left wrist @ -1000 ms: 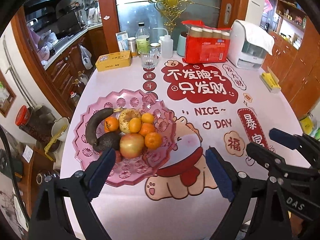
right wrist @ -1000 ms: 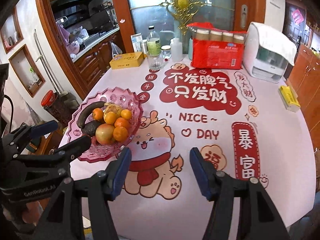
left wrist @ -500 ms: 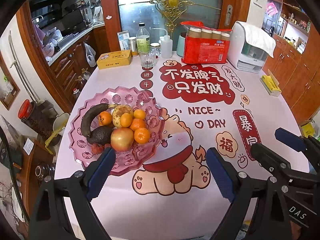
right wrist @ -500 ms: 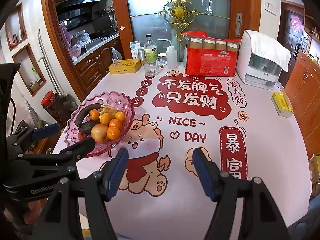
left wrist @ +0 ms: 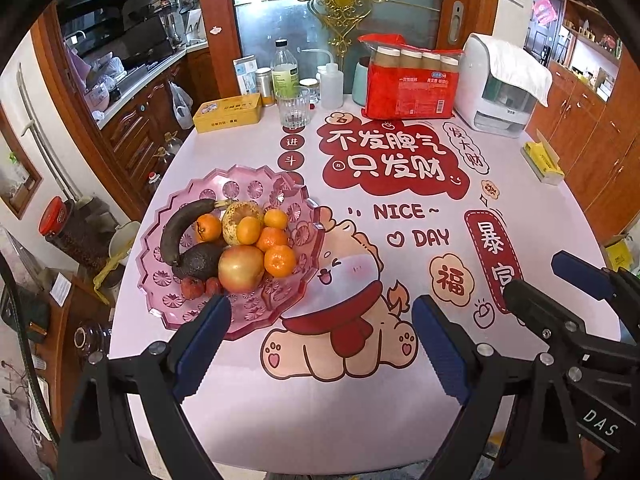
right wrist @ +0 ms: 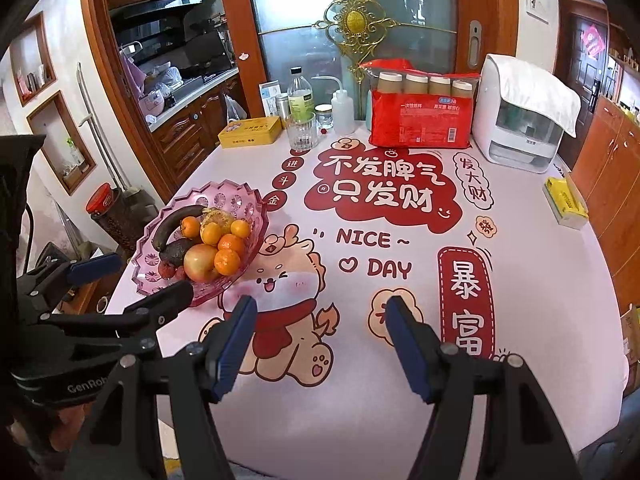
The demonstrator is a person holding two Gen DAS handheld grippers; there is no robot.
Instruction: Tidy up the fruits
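Note:
A pink glass fruit plate (left wrist: 168, 308) (right wrist: 256, 204) stands at the table's left side. It holds a dark banana (left wrist: 176, 232), an avocado (left wrist: 200, 262), an apple (left wrist: 240, 268) (right wrist: 199, 262), several small oranges (left wrist: 280, 261) and small red fruits (left wrist: 192, 287). My left gripper (left wrist: 320, 344) is open and empty, above the near table edge, right of the plate. My right gripper (right wrist: 320, 340) is open and empty above the near middle of the table. Each gripper shows in the other's view, the right (left wrist: 568, 288) and the left (right wrist: 132, 276).
At the table's far edge stand a yellow tin (left wrist: 228, 114), a glass (left wrist: 295, 110), bottles (left wrist: 285, 74), a red pack of cups (left wrist: 408, 84) and a white appliance (left wrist: 500, 88). A yellow box (left wrist: 542, 162) lies at the right edge. A printed cloth covers the table.
Both grippers have pulled back toward the near edge and risen; the plate and table look farther away. Both stay open. The fruit has not moved.

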